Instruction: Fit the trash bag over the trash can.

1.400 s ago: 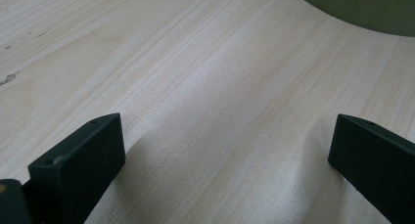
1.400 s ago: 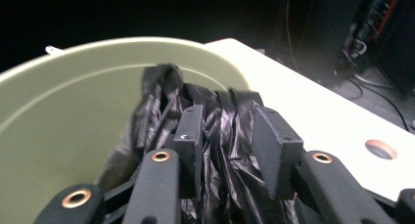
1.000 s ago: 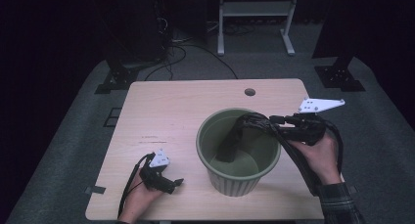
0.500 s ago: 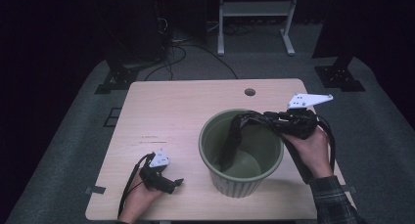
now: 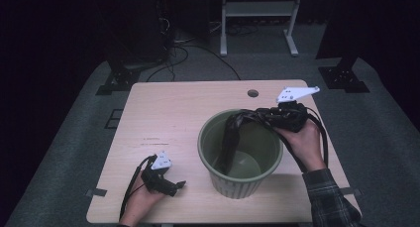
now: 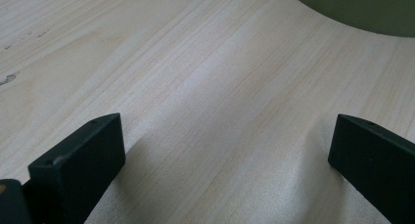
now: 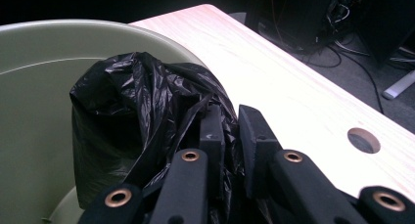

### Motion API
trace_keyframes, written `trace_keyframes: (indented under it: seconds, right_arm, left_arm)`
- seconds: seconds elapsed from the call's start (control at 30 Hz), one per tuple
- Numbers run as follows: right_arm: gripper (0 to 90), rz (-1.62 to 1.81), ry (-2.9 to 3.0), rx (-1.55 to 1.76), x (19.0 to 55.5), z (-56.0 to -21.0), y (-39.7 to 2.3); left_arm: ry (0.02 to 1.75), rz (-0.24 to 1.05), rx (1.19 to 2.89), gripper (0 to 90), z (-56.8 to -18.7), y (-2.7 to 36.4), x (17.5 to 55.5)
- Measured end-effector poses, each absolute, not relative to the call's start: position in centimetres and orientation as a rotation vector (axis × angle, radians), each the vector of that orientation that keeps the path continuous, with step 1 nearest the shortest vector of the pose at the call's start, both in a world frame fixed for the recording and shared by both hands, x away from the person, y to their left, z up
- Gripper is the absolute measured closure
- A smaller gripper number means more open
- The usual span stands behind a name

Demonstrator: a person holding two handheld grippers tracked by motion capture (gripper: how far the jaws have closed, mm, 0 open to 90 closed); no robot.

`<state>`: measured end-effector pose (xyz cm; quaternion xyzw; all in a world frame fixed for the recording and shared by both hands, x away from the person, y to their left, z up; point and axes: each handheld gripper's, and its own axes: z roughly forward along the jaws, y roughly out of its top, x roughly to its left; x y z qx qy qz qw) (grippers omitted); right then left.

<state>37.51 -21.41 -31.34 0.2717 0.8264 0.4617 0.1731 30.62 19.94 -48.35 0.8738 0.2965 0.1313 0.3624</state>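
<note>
We find the right claw (image 5: 255, 115) at the far right rim of the green bin (image 5: 240, 185), its jaws just closed and pinching the black bag (image 5: 230, 140) hanging inside. The left claw (image 5: 177, 185) rests released on the near left surface (image 5: 173, 113).

Black tools (image 5: 257, 115), brass screws, plaid sleeve (image 5: 329, 197)

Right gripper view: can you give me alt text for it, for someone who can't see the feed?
The right gripper is shut on a crumpled black plastic bag at the rim of a green bin, with bag film pinched between its jaws. Behind lies the pale wooden table with a round hole.
</note>
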Motion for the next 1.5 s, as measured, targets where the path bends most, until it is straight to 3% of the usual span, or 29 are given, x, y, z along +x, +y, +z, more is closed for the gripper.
trace_keyframes:
  seconds: [0.67,0.8,1.13,1.5]
  right_arm:
    - [79.7,1.295,2.327,0.785,43.3,-31.2,-19.6]
    - [67.0,1.384,2.274,0.788,42.4,-30.3,-20.7]
    - [65.1,1.443,2.214,0.787,39.2,-28.4,-24.4]
    - [65.3,1.500,2.200,0.794,34.9,-30.0,-28.1]
  left_arm:
    - [0.762,0.338,2.247,0.0,-48.4,19.9,30.6]
    - [0.762,0.338,2.247,0.0,-48.4,19.9,30.6]
    - [0.764,0.338,2.249,0.0,-48.3,19.9,30.6]
    - [0.771,0.342,2.248,0.0,-48.3,19.9,30.5]
